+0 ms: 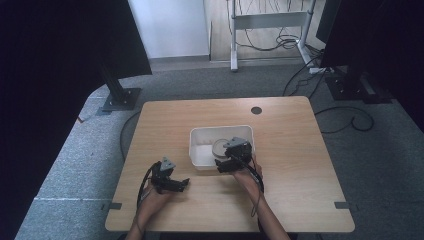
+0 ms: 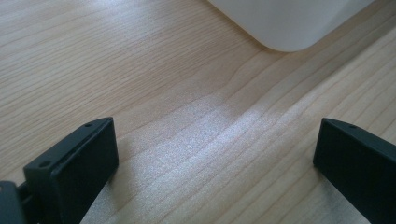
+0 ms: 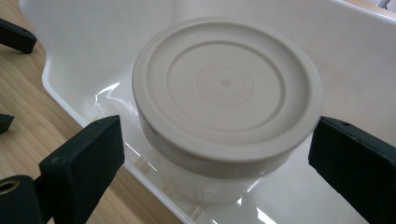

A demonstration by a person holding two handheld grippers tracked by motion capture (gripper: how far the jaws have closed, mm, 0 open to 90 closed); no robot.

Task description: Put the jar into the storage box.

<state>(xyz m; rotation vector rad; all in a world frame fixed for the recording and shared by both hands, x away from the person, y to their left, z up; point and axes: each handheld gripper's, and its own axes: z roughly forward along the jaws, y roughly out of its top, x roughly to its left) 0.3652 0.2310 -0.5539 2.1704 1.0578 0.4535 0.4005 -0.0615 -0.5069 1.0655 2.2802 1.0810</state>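
On the table: everything sits on pale wood [image 1: 300,165]
Tub: white bin [image 1: 200,150] near table centre
Jar: round, beige-lidded [image 3: 226,88] — upright inside the tub
Right gripper [image 3: 215,154]: jaws wide, flanking the jar, not touching
Left gripper [image 2: 215,158]: jaws wide — over bare wood, just beside the tub's corner [image 2: 285,23]

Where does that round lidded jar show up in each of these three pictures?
High view: the jar stands inside the white tub at table centre, beside the right hand-held gripper.
Left gripper view: not in it; a tub corner is at the top.
Right gripper view: centre, between open jaws.
Shared landmark: the white tub.
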